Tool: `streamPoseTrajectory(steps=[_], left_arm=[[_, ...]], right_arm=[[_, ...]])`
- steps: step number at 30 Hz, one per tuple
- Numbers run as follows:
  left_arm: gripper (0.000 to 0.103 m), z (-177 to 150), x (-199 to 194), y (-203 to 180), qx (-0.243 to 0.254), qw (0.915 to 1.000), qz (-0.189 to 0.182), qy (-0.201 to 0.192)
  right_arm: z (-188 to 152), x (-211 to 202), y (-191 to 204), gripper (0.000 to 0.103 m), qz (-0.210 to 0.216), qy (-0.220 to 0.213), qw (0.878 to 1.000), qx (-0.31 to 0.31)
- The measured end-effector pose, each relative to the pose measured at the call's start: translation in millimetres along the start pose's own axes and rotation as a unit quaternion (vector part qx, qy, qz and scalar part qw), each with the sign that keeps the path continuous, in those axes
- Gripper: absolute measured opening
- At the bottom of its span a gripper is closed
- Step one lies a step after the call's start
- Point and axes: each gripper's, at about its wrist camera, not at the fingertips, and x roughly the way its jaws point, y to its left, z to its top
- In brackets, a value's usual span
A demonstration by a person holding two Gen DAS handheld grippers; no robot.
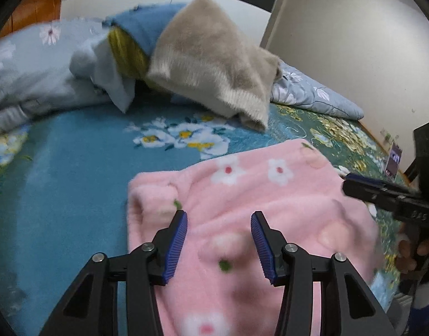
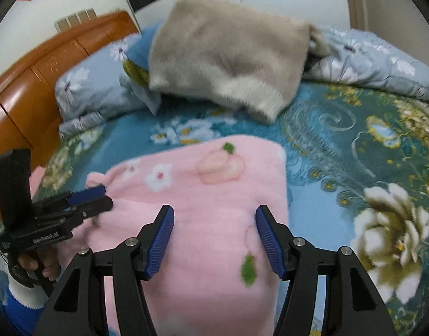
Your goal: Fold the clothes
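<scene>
A pink fleece garment (image 1: 270,210) with white flowers lies folded on the bed's blue floral blanket (image 1: 74,168). My left gripper (image 1: 218,218) hovers open over the garment's left half, and nothing is pinched between its blue pads. My right gripper (image 2: 215,212) stands open above the same pink garment (image 2: 208,190), near its right edge, also empty. The right gripper (image 1: 351,183) reaches in from the right in the left wrist view. In the right wrist view the left gripper (image 2: 103,196) sits at the garment's left edge.
A beige fuzzy sweater (image 1: 214,64) lies at the back over blue and yellow clothes (image 1: 130,47) and a pale floral quilt (image 1: 32,67). A wooden headboard (image 2: 32,78) stands at the left and a white wall (image 1: 354,42) at the right. A hand (image 2: 43,263) holds the left gripper.
</scene>
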Motion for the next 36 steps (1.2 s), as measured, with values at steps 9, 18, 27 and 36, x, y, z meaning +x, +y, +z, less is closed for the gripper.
streamPoseTrajectory(steps=[9,18,27,36], left_arm=[[0.08,-40.6,-35.0,-24.6,0.052,0.9965,0.065,-0.011],[0.103,-65.8,-18.3,-13.1,0.008,0.9971,0.074,-0.011],[0.103,-80.1,-1.0,32.6,-0.145,0.9881,-0.039,0.032],[0.103,-87.3,-4.2,46.4,-0.18,0.979,-0.09,0.034]], right_arm=[[-55.1,-45.2,22.7,0.062,-0.025,-0.041,0.999,-0.002],[-78.7,-30.2,21.1,0.067,-0.039,-0.034,0.999,0.008],[-90.7,-19.9,21.9,0.074,-0.048,-0.041,0.998,-0.005],[-87.9,-42.3,-3.4,0.085,0.041,-0.085,0.993,0.064]])
